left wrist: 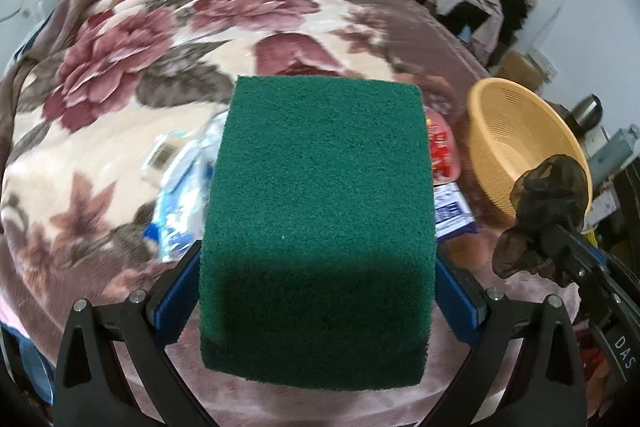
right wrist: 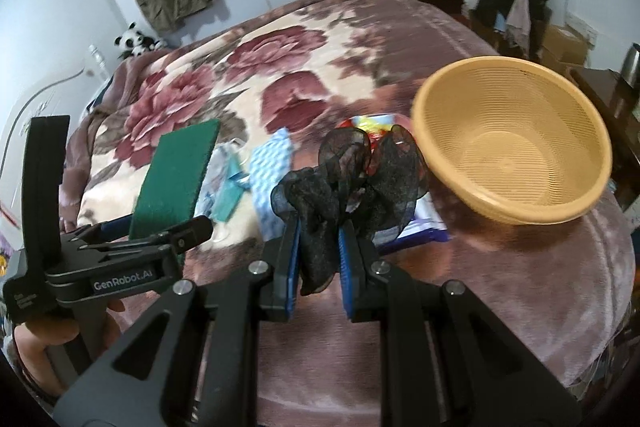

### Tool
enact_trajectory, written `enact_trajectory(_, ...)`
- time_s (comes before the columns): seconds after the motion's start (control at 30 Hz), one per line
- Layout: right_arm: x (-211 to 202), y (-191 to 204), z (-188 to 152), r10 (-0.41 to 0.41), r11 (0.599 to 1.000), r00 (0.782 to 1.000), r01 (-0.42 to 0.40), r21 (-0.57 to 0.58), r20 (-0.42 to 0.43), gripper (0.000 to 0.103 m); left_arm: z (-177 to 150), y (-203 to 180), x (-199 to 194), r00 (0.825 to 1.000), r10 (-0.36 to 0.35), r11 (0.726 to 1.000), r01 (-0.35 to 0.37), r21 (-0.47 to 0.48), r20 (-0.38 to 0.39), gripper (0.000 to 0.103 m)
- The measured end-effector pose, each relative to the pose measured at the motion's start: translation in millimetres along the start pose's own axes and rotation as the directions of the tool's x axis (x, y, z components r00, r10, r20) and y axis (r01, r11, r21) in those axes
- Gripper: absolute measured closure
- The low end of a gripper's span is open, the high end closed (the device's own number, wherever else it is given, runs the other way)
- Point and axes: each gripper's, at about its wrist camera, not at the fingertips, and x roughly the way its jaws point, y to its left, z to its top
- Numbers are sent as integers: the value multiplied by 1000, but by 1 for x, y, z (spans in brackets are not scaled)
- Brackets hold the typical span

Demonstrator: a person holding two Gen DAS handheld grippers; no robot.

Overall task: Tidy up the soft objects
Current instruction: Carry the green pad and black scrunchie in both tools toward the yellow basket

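Note:
My left gripper (left wrist: 318,267) is shut on a green scouring pad (left wrist: 320,219) and holds it above the bed; the same pad shows edge-on in the right wrist view (right wrist: 176,175). My right gripper (right wrist: 318,227) is shut on a black sheer scrunchie (right wrist: 348,179), also seen in the left wrist view (left wrist: 544,215). A tan plastic basket (right wrist: 516,139) sits on the bed to the right, its inside bare; it also shows in the left wrist view (left wrist: 516,147). Both grippers hover left of the basket.
Several packets and a blue checked cloth (right wrist: 272,167) lie on the floral blanket (right wrist: 240,67) under the grippers. A red packet (left wrist: 442,147) and a blue-white packet (left wrist: 454,211) lie beside the basket. Clothes pile and boxes stand past the bed's right edge.

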Motion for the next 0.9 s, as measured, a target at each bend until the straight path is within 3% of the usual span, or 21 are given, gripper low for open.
enact_trajectory(0.43,-20,-78,22,-72,992,996,66,107,47,86,37,-106,16,996,-91,987,93,130,-25,1)
enact_trajectory(0.9,-24,-156,52,-130,973,989,112,200,76,86,85,-205,58,981,-178,962,191,197,-81,1)
